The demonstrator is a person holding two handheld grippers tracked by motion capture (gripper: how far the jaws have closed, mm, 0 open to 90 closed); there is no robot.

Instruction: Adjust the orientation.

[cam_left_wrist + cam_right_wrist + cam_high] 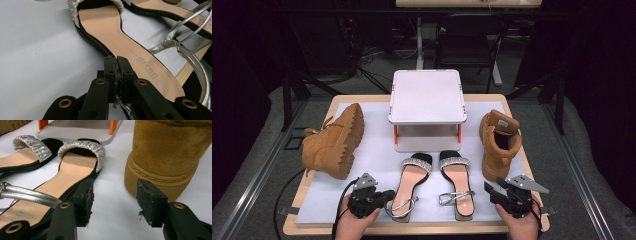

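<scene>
Two flat sandals side by side at the near middle of a white mat (377, 150): tan insoles, black soles, glittery silver toe bands, thin shiny silver ankle straps. Left sandal (411, 184) just right of the left gripper (384, 197), its edge touching or nearly touching the jaw tips; jaws pressed together, seemingly pinching a silver strap (125, 108) low between the pads, though hard to tell. Right sandal (457, 184) left of the right gripper (490, 189), apart from it; jaws spread wide, nothing between the worn pads, hovering low over the mat beside the sandal's edge. Tan suede boot (498, 142) upright at right, ribbed rubber sole, just beyond the right gripper. Matching boot (334, 142) tipped on its side at left, lugged tread showing. White two-tier stand (427, 107) with orange posts at far middle.
</scene>
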